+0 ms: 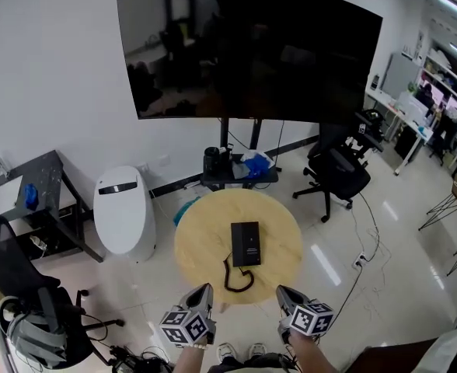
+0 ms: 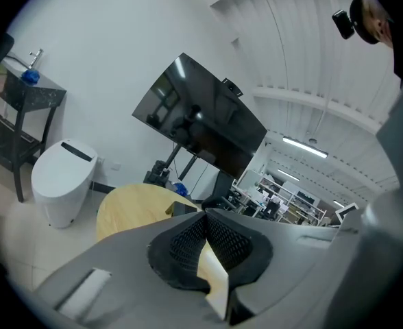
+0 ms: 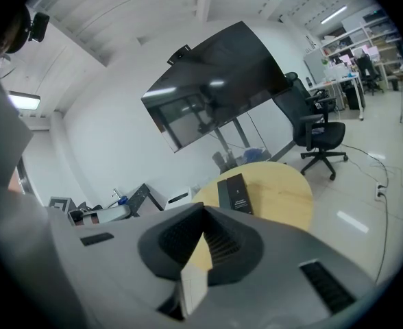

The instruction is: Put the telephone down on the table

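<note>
You are looking at a job that reads as finished. The telephone (image 1: 245, 244) is lying flat near the middle of the round wooden bench (image 1: 201, 235). Its coiled cord (image 1: 236, 277) is trailing toward the near edge, and nothing is touching either of them.

Your left gripper (image 1: 204, 289) is showing its fingers (image 2: 188, 242) pressed together with nothing between them. Your right gripper (image 1: 284, 292) is doing the same, its fingers (image 3: 222, 244) closed on nothing. Each gripper view is looking past its closed tips at the bench beyond.

In my judgement the step in hand is the retreat after the put-down, so the next move is asking very little of you. Keep both grippers away from the bench, and mind the cord, which is lying just ahead of the gap between them and could drag the telephone if snagged.

You are holding both grippers side by side just short of the near edge, one either side of the cord's end. The marker cubes are sitting toward you, and the tips are pointing forward and slightly down. The tilted room in the left gripper view suggests that wrist is rolled a little.
</note>
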A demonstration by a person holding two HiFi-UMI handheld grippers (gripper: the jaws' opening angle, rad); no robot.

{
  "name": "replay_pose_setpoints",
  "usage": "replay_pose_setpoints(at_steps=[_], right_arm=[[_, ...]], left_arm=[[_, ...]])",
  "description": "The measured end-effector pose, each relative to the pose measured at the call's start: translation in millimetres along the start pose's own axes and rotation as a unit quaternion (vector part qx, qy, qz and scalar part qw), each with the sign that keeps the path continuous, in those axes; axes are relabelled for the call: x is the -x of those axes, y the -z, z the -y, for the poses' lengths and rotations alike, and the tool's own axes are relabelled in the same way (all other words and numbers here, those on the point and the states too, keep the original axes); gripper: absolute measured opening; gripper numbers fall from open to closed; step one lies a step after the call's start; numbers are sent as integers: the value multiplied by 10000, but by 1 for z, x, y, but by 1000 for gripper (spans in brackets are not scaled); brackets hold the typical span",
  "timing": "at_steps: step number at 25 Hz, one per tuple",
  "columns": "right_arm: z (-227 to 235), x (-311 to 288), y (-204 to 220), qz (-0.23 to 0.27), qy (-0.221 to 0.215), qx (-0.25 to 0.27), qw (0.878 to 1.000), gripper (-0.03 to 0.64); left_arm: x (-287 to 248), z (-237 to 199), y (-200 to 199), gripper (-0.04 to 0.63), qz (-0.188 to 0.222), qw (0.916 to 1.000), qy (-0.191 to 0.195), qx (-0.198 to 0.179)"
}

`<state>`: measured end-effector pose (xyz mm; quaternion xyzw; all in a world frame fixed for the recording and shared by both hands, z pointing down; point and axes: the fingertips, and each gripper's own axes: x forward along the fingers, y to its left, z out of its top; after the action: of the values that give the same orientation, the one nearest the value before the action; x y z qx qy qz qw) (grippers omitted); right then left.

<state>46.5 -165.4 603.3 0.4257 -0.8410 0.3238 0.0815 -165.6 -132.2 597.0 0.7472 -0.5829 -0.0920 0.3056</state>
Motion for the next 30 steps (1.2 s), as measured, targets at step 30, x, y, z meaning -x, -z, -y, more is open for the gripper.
replay_pose_setpoints(at_steps=[30], right_arm=[[-10,149,53,133,-774,305,9964,11]], left_arm=[[95,134,82,6,-435,9972,-412,-441]])
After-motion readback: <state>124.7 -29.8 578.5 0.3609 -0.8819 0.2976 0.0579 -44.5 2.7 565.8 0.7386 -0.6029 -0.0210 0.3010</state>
